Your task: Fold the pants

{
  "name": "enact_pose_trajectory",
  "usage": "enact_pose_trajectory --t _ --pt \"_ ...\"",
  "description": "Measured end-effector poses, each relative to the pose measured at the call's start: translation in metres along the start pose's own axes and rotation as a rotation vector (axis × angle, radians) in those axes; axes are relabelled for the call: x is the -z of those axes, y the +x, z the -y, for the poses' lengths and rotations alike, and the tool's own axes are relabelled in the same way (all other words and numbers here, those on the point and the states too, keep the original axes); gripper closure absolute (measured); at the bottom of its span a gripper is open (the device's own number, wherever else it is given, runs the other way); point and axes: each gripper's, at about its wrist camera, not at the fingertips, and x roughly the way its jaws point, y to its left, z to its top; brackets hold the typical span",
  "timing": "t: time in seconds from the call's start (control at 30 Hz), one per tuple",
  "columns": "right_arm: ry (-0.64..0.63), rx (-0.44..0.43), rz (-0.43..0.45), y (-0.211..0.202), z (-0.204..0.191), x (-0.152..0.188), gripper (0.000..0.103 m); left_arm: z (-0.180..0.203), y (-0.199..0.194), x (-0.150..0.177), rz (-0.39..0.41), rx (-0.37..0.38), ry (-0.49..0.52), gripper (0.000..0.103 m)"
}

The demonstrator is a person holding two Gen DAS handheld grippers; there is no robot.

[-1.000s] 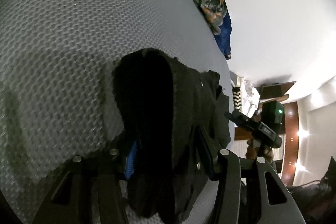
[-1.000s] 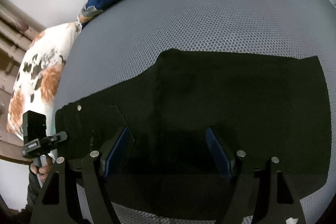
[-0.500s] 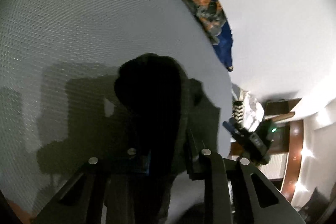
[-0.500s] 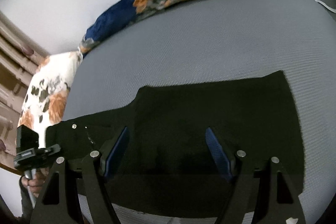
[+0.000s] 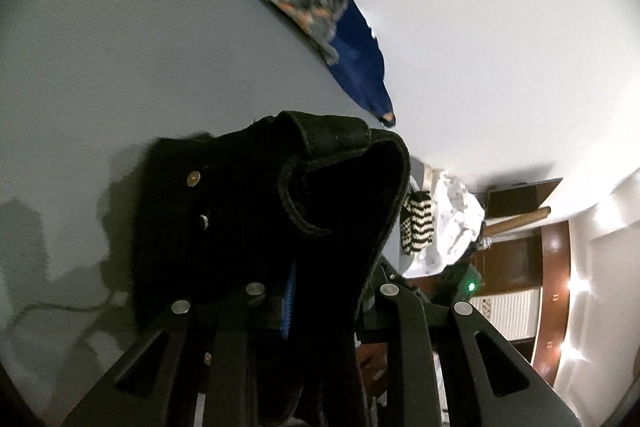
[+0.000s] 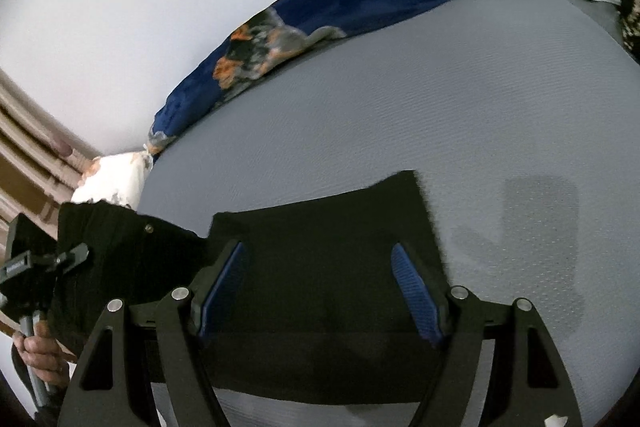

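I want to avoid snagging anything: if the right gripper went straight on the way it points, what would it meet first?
Most likely the black pants: the fabric fills the gap between the right gripper's open jaws, with the grey bed cover beyond. Depth is unclear.

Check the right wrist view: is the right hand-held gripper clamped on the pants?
No, the right hand-held gripper stands wide open, its blue pads apart above the black pants.

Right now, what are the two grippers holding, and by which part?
The left gripper pinches the black pants at the bunched waistband end. The right gripper stands open over them, holding nothing.
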Motion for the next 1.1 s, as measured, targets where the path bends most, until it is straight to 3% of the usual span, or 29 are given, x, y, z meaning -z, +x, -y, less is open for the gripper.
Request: enact_pose_trajectory --t 0.27,0.53,0.6,0.67,0.73,0.9,0.97,1.1 --pt "0.074 0.009 0.001 -0.015 0.054 0.005 0.030 0.032 0.102 0.008 -0.057 -0.128 0.150 0.081" --pt "0.111 0.004 -0.027 -0.007 0.075 0.007 0.030 0.027 0.148 0.029 -0.092 -0.240 0.250 0.075" --pt "0.109 -0.005 -0.034 -0.005 0.076 0.008 0.030 0.028 0.153 0.031 -0.099 -0.238 0.262 0.071" --pt "0.102 -0.008 -0.039 -0.004 0.075 0.007 0.030 0.030 0.155 0.033 -0.107 -0.233 0.274 0.060" --pt "0.097 -0.017 -0.045 -0.001 0.075 0.006 0.030 0.040 0.155 0.036 -0.101 -0.227 0.315 0.042" --pt "0.085 -0.045 -0.060 0.006 0.073 0.001 0.030 0.065 0.136 0.047 -0.045 -0.274 0.494 0.036" --pt "0.061 -0.071 -0.081 0.010 0.068 -0.001 0.030 0.065 0.123 0.048 -0.027 -0.288 0.516 0.036" --pt "0.017 -0.168 -0.155 0.025 0.058 -0.004 0.030 0.048 0.105 0.044 0.021 -0.389 0.492 0.035"
